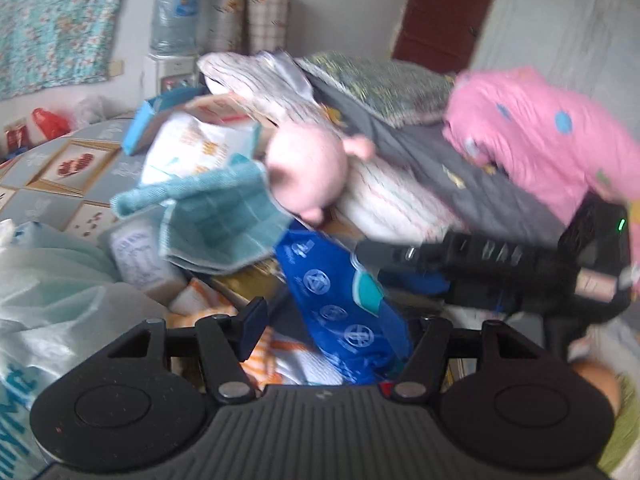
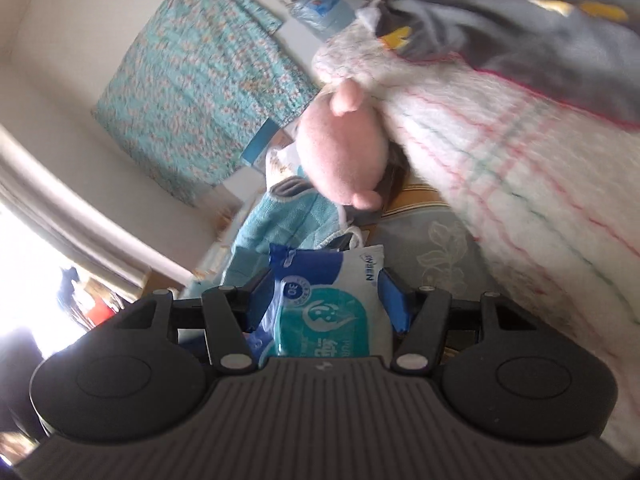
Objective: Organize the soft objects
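Cluttered table (image 1: 60, 148) with a patterned cloth, heaped with soft stuff. Right gripper (image 2: 326, 296) clamped on a blue-and-teal wet-wipes pack (image 2: 332, 312), both pads touching its sides. Left gripper (image 1: 340, 332) jaws apart, nothing pinched; the same pack sits between them in the left wrist view. Just past it: teal towel (image 1: 216, 216), pink plush toy (image 1: 308, 172) resting against a white striped blanket (image 2: 500, 168), grey cloth (image 1: 460, 176) on top, pink dotted garment (image 1: 540, 136) far right.
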### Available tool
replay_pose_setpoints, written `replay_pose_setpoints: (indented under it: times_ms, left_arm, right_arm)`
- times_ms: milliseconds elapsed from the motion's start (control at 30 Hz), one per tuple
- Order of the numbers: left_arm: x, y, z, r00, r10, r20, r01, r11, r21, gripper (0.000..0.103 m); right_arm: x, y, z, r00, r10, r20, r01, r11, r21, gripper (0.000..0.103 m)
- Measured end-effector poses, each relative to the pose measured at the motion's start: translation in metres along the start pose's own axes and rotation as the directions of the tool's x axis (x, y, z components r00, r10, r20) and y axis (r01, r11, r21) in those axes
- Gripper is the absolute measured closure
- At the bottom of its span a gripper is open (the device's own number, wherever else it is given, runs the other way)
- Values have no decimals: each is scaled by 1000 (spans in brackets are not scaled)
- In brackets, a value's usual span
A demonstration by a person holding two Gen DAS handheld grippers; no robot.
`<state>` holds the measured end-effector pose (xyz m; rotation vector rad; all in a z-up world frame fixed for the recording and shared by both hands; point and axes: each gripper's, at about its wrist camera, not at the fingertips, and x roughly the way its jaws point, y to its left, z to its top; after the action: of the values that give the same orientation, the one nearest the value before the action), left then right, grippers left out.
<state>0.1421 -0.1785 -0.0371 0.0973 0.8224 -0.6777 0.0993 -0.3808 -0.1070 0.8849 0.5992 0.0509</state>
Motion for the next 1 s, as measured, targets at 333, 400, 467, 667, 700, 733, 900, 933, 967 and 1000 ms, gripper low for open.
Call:
replay_pose_setpoints:
  times_ms: [333, 400, 467, 667, 700, 733, 900, 933, 967, 1000]
  left_arm:
    - [22, 0, 5, 995, -62, -77, 59, 997, -46, 37]
    - [26, -1, 6, 993, -73, -90, 69, 996, -47, 34]
    - [31, 0, 7, 991, -88, -105, 81, 995, -63, 33]
    - [36, -2, 8, 988, -90, -125, 80, 993, -83, 34]
    - [35, -4, 7, 989, -84, -121, 75, 994, -78, 34]
    - [34, -6, 7, 989, -84, -118, 75, 994, -76, 35]
    - [17, -15, 8, 993, -102, -64, 98, 993, -65, 35]
    - [11, -17, 9, 993, -106, -48, 103, 993, -64, 35]
    - [5, -19, 10, 994, -108, -31, 106, 992, -63, 35]
    - [-3, -22, 12, 994, -107, -9, 107, 993, -60, 35]
  right_arm:
    - [16, 0, 7, 979, -50, -196, 51, 999, 2, 35]
    - [23, -2, 10, 972, -24, -235, 30, 999, 22, 33]
    - [28, -1, 12, 966, -10, -257, 17, 1000, 23, 32]
    - [26, 0, 9, 971, 11, -237, -2, 999, 38, 47]
    - [23, -1, 8, 974, 12, -228, -1, 999, 45, 49]
    - [20, 0, 7, 975, 13, -220, -3, 999, 49, 49]
    - [-5, 19, 7, 988, 1, -157, 0, 1000, 6, 50]
    - [-12, 25, 8, 990, 1, -143, -2, 1000, -8, 50]
    - [-19, 32, 9, 992, 2, -129, -5, 1000, -24, 50]
    - [-25, 40, 9, 993, 7, -115, -12, 999, -41, 50]
